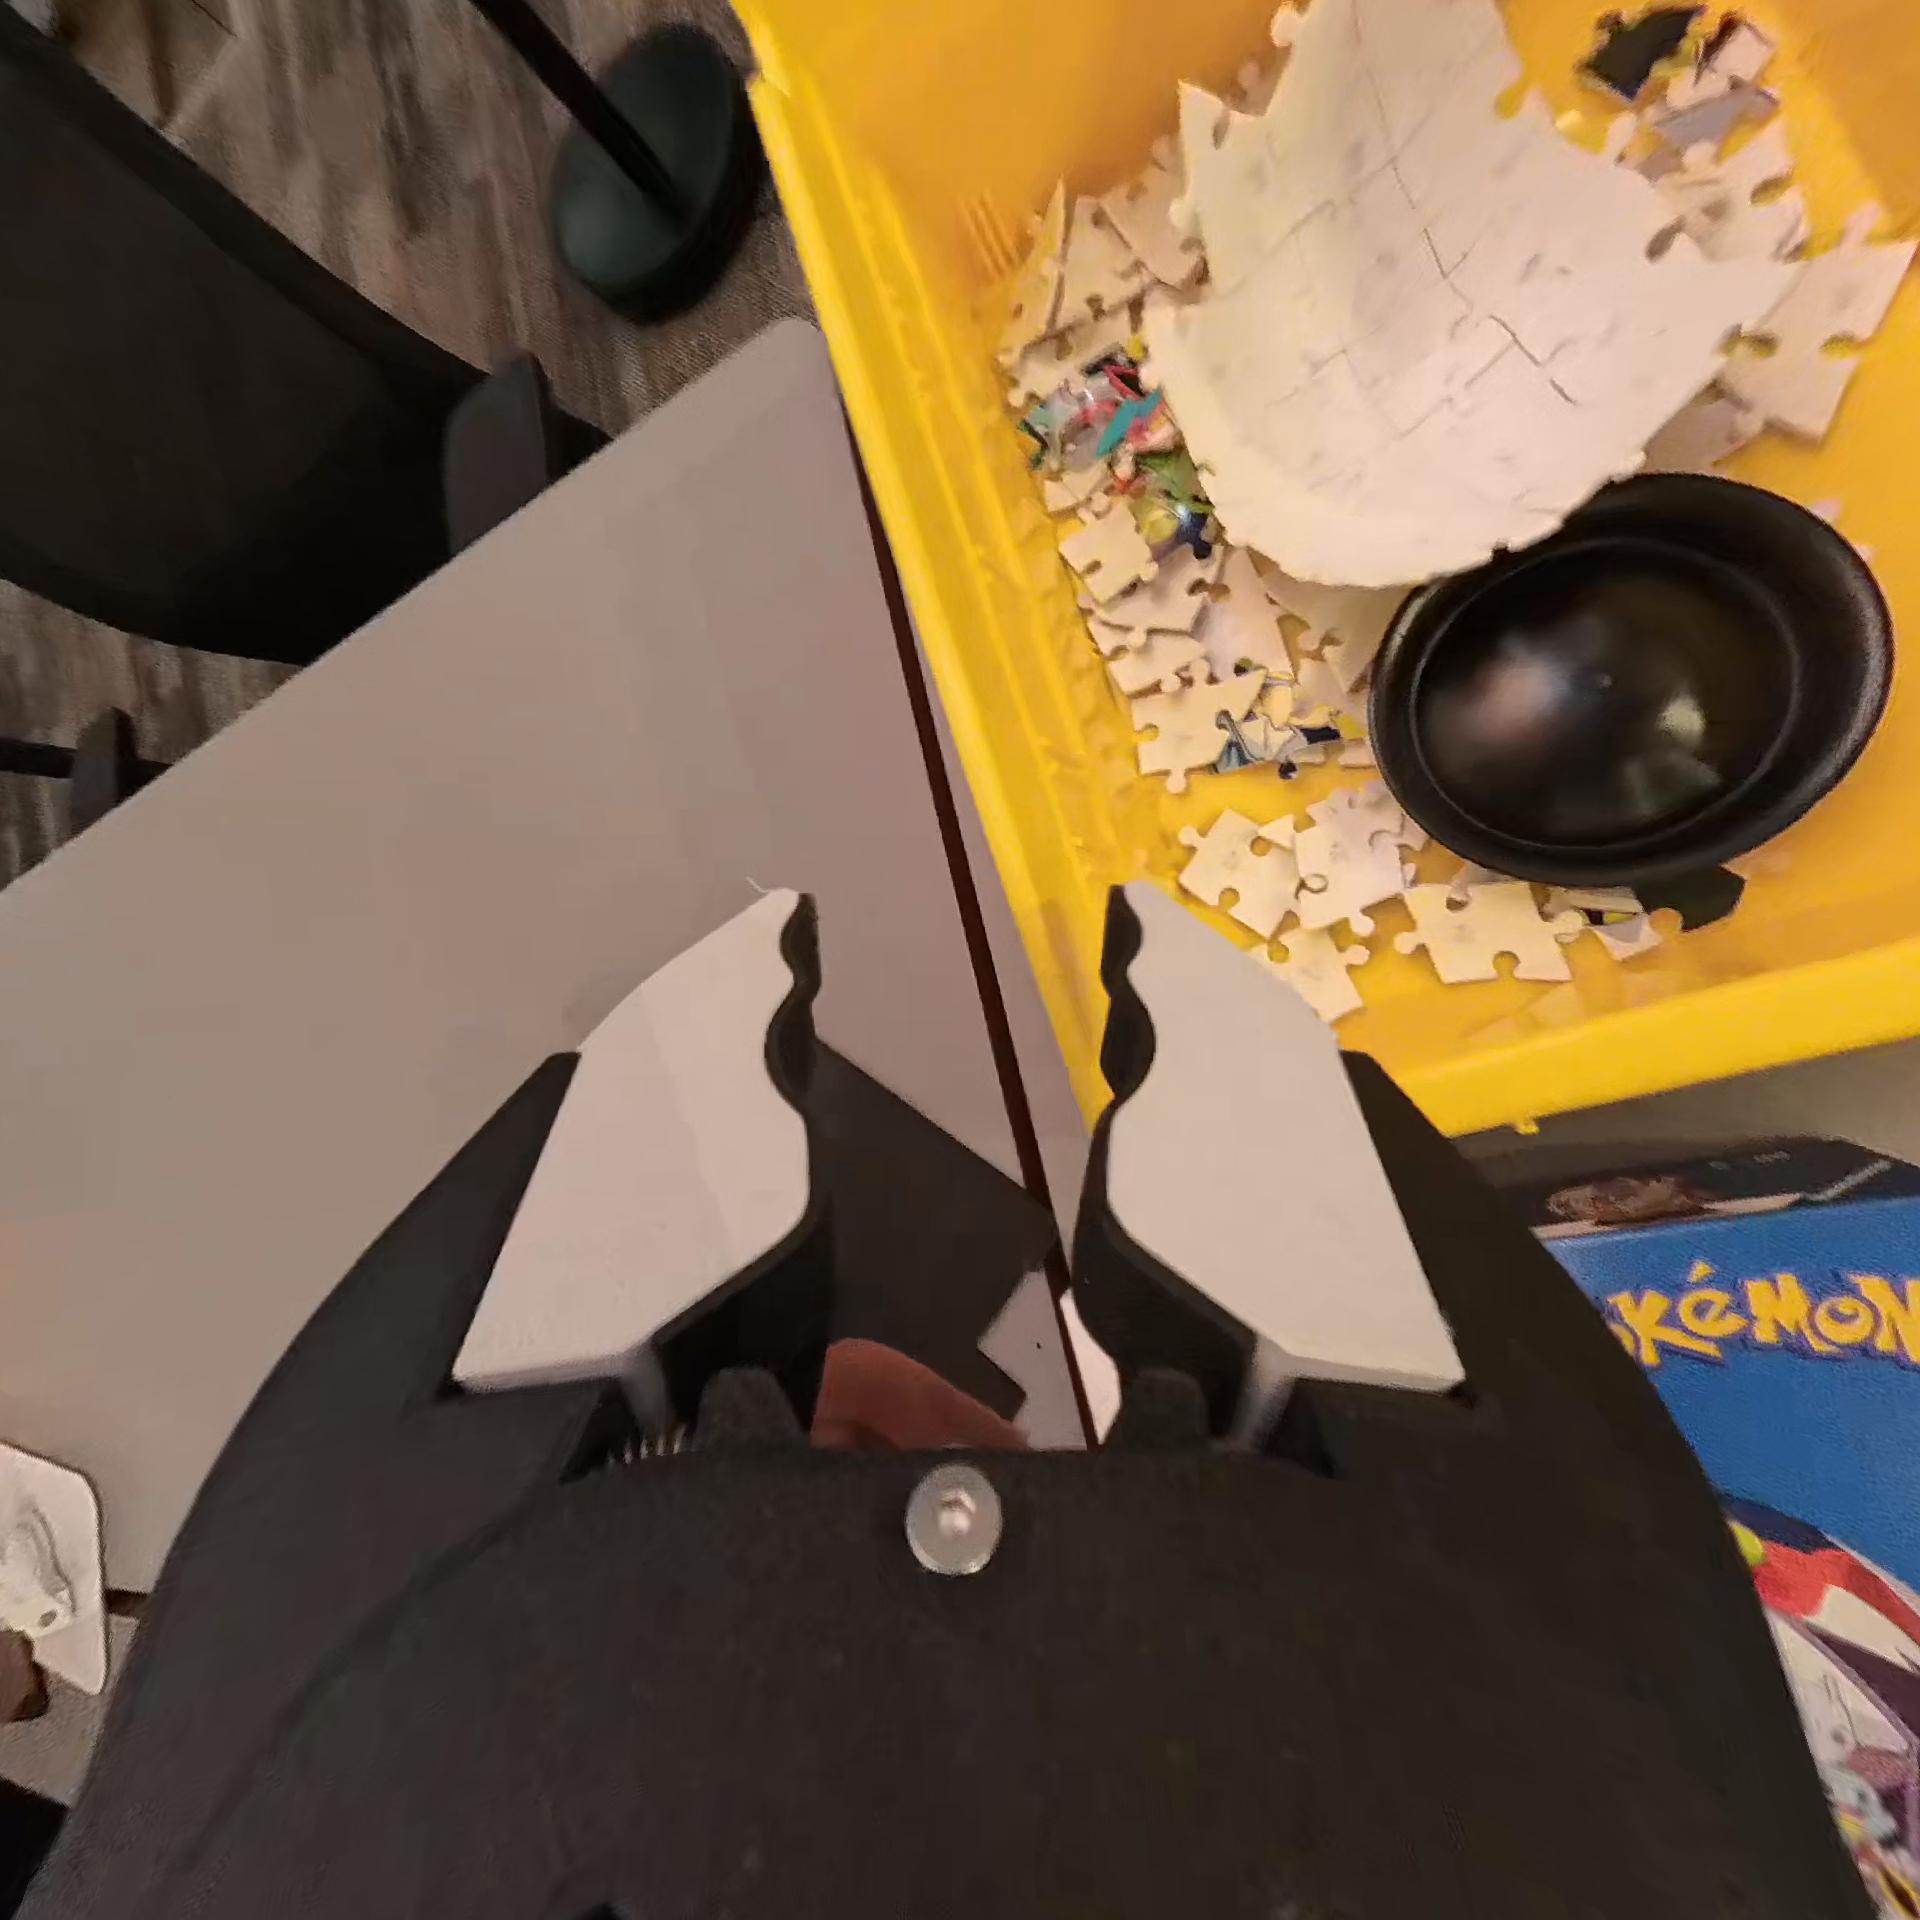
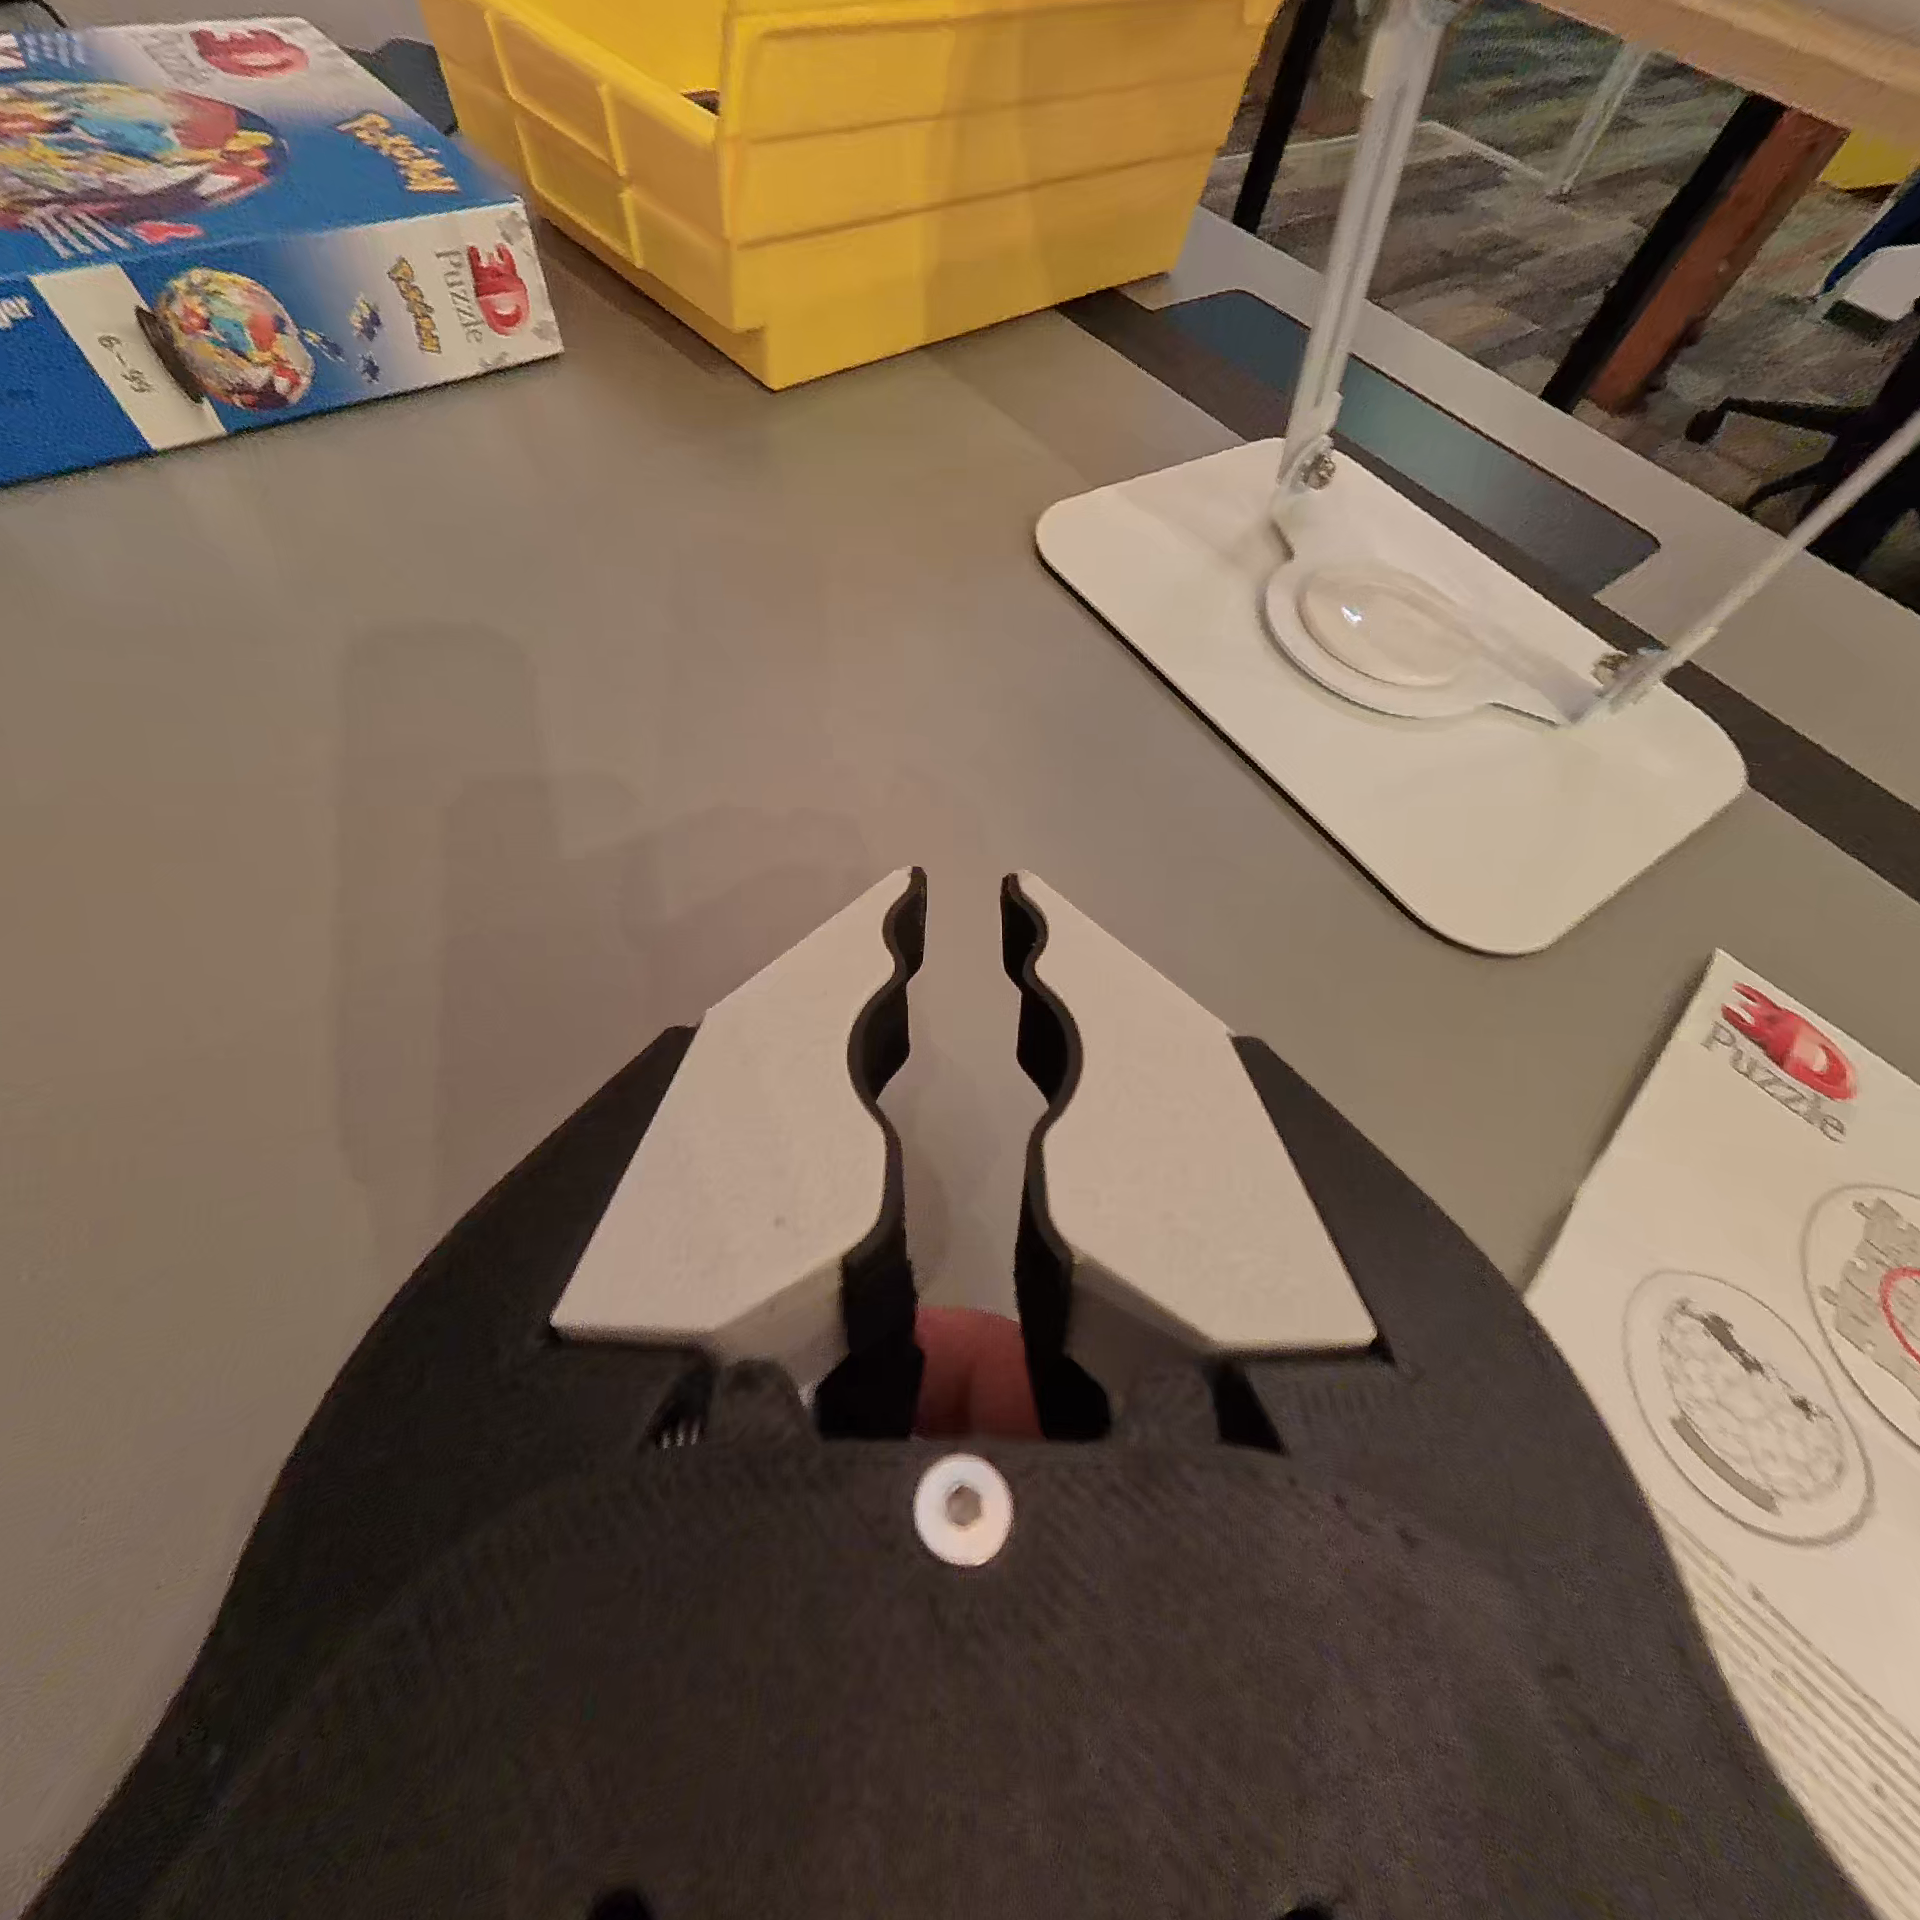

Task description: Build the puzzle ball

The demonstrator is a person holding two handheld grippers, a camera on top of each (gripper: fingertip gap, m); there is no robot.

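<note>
The left gripper (image 1: 961,904) has its jaws well apart and nothing between them; it hangs over the grey table (image 1: 468,727), just beside the near corner of the yellow bin (image 1: 914,343). The right gripper (image 2: 963,878) shows only a narrow gap between its jaws, also empty, and it hovers above bare table with no puzzle part near it.

From the left jaws, the work lies ahead and to the right, inside the bin. The half-built puzzle ball (image 1: 1455,312), a curved white shell, lies open side up there, its lower edge over the rim of a black bowl-shaped stand (image 1: 1631,686). Loose puzzle pieces (image 1: 1288,862) are scattered along the bin's left side and front, mostly blank side up; motion blur hides their finer shapes.

The left gripper is plainly the nearer one, so a reach forward and rightward over the bin wall looks like the likely next move.

The blue puzzle box (image 2: 239,239) lies beside the bin, a white lamp base (image 2: 1382,686) to the right, an instruction sheet (image 2: 1766,1351) nearer.
</note>
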